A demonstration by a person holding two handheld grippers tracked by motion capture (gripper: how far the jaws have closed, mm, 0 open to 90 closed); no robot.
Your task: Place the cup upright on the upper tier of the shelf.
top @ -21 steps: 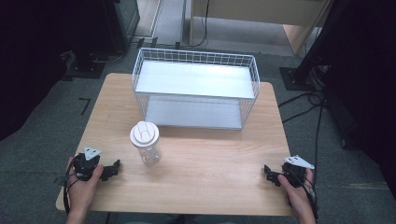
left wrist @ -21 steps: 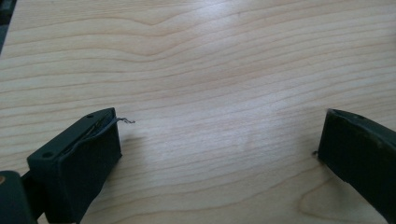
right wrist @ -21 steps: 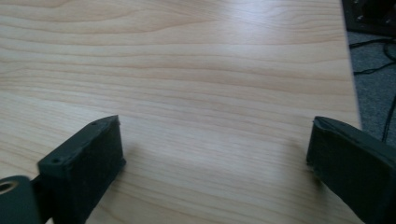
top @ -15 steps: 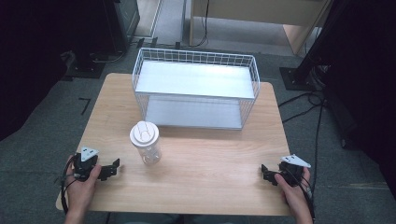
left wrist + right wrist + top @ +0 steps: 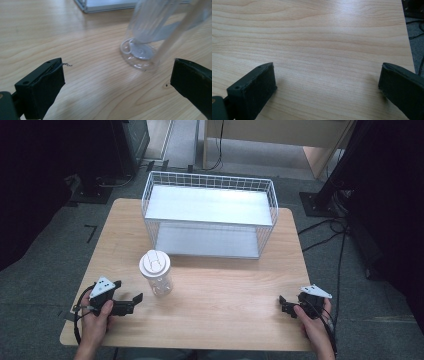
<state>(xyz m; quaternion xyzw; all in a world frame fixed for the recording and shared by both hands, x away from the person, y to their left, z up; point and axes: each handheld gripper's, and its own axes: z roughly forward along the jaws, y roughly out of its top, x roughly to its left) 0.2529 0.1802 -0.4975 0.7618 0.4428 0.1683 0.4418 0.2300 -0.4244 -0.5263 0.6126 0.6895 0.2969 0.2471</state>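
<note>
Clear plastic cup (image 5: 157, 272) with white lid stands upright on wooden table (image 5: 225, 315), just ahead of left gripper (image 5: 131, 303), not touching it. No legible writing or brand on cup. In left gripper view cup base (image 5: 140, 53) sits ahead of the gap, toward the right-hand jaw; jaws wide apart, nothing between. Right gripper (image 5: 285, 305) well apart from cup, near opposite table edge; jaws apart over bare wood. White wire basket (image 5: 210, 215) beyond cup, at table's far side.
</note>
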